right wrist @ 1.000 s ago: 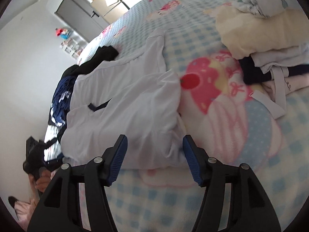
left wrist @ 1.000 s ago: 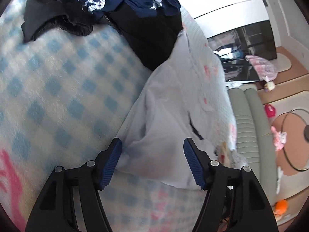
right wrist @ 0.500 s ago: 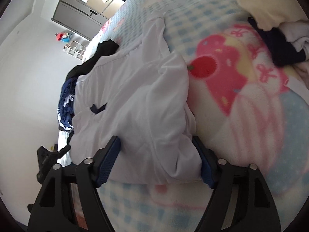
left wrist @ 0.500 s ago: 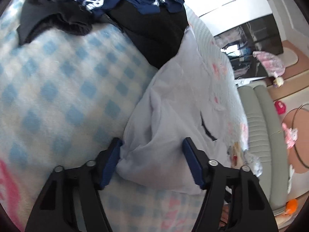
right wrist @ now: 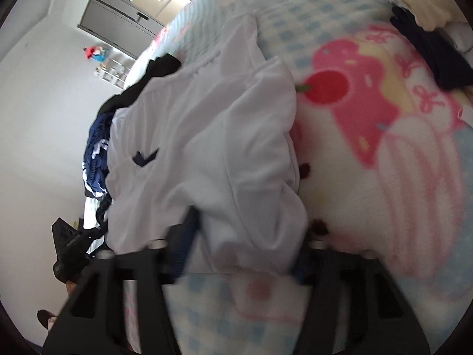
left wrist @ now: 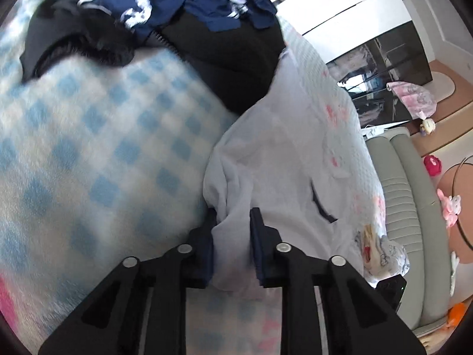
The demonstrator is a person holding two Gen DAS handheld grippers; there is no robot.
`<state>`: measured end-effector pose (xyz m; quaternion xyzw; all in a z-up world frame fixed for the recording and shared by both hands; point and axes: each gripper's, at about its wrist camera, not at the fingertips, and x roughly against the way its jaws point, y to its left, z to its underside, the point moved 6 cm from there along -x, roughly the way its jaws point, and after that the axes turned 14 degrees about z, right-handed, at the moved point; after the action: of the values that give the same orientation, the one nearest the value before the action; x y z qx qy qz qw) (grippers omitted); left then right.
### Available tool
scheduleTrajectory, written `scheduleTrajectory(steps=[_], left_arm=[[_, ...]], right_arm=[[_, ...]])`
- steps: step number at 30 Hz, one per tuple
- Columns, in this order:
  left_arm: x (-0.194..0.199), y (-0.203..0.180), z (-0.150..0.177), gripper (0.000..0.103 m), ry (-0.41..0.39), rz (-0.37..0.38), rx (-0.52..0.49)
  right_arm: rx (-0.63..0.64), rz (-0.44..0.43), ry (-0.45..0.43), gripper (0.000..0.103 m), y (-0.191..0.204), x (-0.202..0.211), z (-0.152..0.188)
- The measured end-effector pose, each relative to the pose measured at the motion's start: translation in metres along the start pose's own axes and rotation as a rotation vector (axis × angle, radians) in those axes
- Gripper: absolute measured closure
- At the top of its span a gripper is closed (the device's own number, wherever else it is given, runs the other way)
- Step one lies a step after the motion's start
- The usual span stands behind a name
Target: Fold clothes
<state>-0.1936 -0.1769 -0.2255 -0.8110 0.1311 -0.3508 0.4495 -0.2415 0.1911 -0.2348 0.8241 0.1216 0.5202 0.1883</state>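
White shirt (left wrist: 275,159) rumpled on checked bed (left wrist: 88,148); hem bunched between left fingers (left wrist: 256,224), just closed on it; right fingers (right wrist: 183,245) closing around other corner

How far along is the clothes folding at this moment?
Done: some folded clothes sit stacked at the blanket's far corner. In hand: the white shirt; the left gripper and right gripper have just been closing their jaws on its near edge, fabric bunched between them. Left: folding this shirt, then the dark pile of navy and black garments beyond it.
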Motion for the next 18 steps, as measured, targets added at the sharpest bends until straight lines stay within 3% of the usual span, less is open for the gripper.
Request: scheduleTrajectory(steps=[4,7,10,12,16,18], left_arm=[[0.017,-0.037,-0.009,0.087,-0.011,0.021,-0.083],[0.052,-0.053,0.001,0.088,-0.052,-0.023,-0.128],[0.084,-0.057,0.023,0.088,-0.014,0.025,-0.105],[0.083,-0.055,0.041,0.088,0.022,0.017,-0.087],[0.077,-0.051,0.076,0.088,0.095,-0.006,-0.052],[0.079,-0.029,0.088,0.087,0.098,-0.077,-0.029]], right_arm=[[0.052,-0.014,-0.085,0.078,0.021,0.034,-0.002],[0.095,-0.059,-0.097,0.079,0.036,0.067,0.005],[0.108,-0.075,-0.132,0.079,0.041,0.101,0.021],[0.102,-0.087,-0.151,0.079,0.039,0.126,0.039],[0.042,-0.056,-0.079,0.079,0.018,0.138,0.093],[0.026,-0.003,-0.015,0.077,-0.002,0.127,0.124]])
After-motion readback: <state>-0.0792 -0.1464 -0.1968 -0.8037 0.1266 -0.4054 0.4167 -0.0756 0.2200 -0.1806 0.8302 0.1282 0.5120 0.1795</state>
